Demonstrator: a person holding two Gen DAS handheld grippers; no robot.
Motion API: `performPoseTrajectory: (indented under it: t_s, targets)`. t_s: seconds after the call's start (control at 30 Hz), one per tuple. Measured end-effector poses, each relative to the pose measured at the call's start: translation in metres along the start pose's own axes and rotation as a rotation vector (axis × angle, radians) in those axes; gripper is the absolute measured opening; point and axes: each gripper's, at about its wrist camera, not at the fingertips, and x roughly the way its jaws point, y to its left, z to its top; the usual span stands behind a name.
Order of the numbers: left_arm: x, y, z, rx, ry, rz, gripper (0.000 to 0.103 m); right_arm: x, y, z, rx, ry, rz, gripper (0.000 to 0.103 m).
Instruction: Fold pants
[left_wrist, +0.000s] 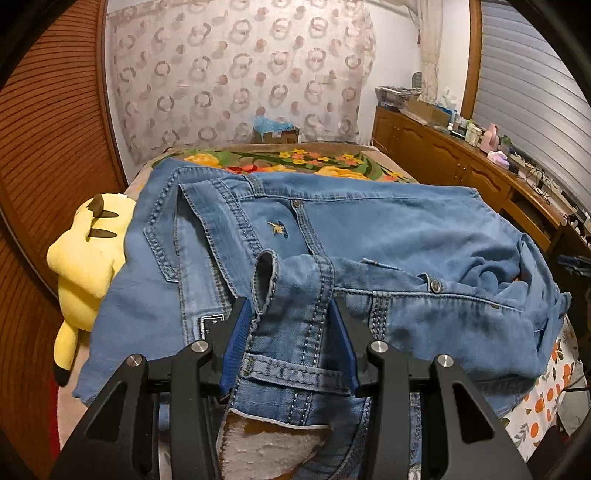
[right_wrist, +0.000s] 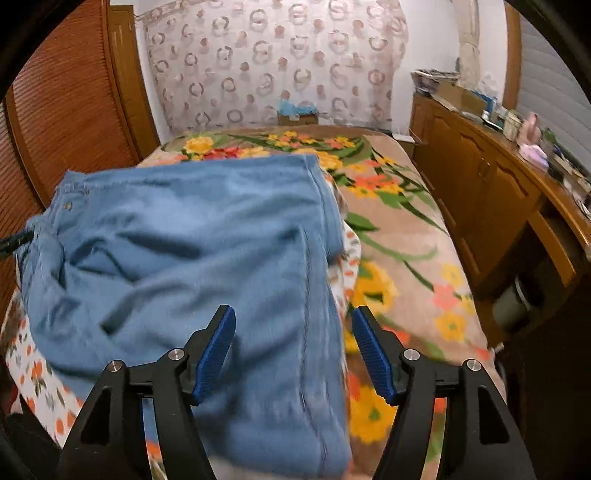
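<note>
Light blue jeans lie folded over on the bed, waistband and button nearest in the left wrist view. My left gripper stands over the waistband with its jaws apart. A loose fold of belt-loop denim rises between the blue pads, which do not pinch it. In the right wrist view the jeans are a smooth, blurred slab of denim. My right gripper hovers wide open above their right edge, and its fingers hold nothing.
A floral blanket covers the bed, with an orange-print sheet under the jeans. A yellow plush toy lies at the bed's left edge. A cluttered wooden sideboard runs along the right, and a louvred wooden door stands at the left.
</note>
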Motion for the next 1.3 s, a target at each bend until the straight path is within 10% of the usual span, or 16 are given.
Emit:
performPoseTrajectory:
  t_s: [0.97,1.13,1.3]
  targets:
    - [0.011,-0.004,0.001,0.004,-0.002,-0.031,0.018,-0.013,-0.006,-0.043,0.164,0.085,0.033,0.068]
    - [0.005,-0.007,0.002,0.009,-0.026,-0.019,0.012,-0.013,-0.009,-0.040,0.150,0.043,0.051,0.019]
    - [-0.017,-0.011,0.007,0.015,-0.097,-0.007,0.011,-0.023,-0.009,-0.033,0.108,-0.032,0.054,0.009]
